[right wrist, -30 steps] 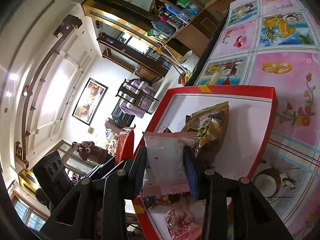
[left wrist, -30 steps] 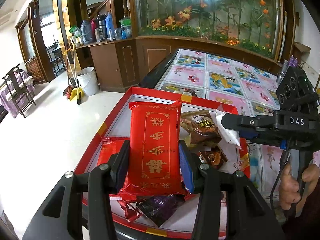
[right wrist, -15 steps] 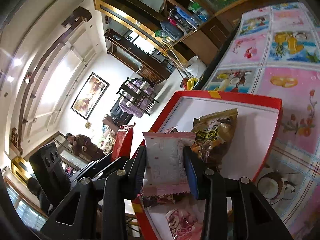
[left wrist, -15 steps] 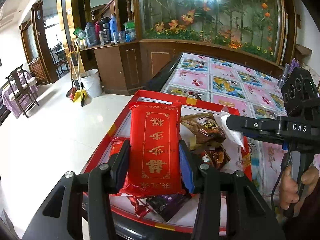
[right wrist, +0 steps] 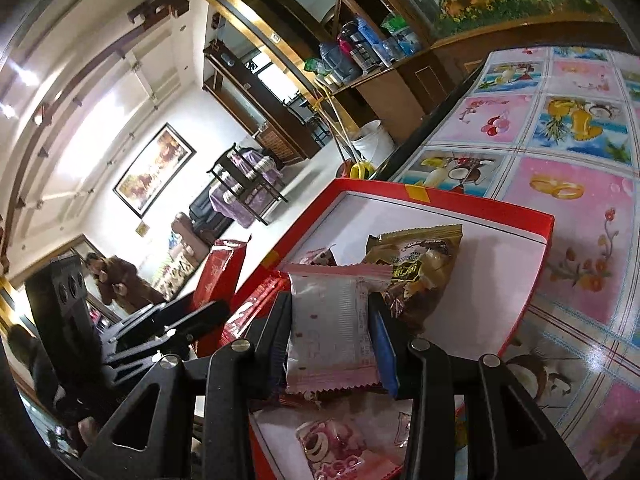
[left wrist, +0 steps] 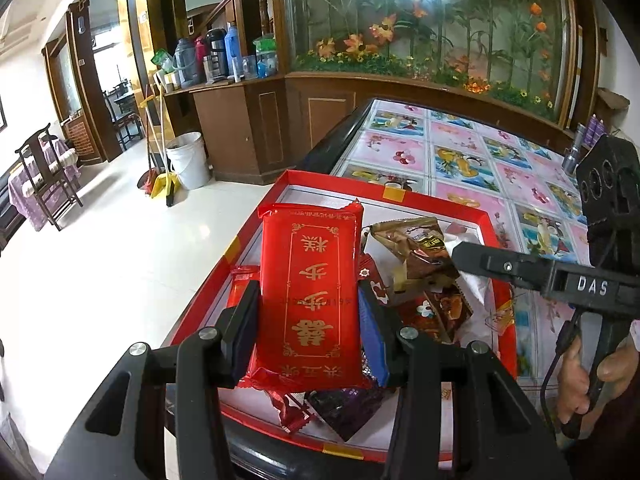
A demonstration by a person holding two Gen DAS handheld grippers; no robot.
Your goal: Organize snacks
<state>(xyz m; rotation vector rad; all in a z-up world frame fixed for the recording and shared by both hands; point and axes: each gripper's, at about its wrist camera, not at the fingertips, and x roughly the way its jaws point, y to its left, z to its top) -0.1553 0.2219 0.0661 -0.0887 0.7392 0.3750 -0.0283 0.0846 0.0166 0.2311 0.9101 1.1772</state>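
Red packet with gold characters [left wrist: 310, 292] clamped upright in left claw [left wrist: 308, 320], above near end of red tray [left wrist: 476, 210]. Pink-white packet [right wrist: 330, 328] pinched in right claw [right wrist: 332, 340], over same tray. Purple wrapper [left wrist: 344, 408] at 6 o'clock below red packet; brown-gold packet [left wrist: 416, 252] at 2 o'clock in tray. Tray on fruit-print tabletop [left wrist: 472, 148]. White bucket [left wrist: 188, 160] at 10 o'clock on floor.

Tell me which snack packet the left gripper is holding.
The long red packet with gold characters, clamped upright in the left gripper; the other packets lie in the red tray.
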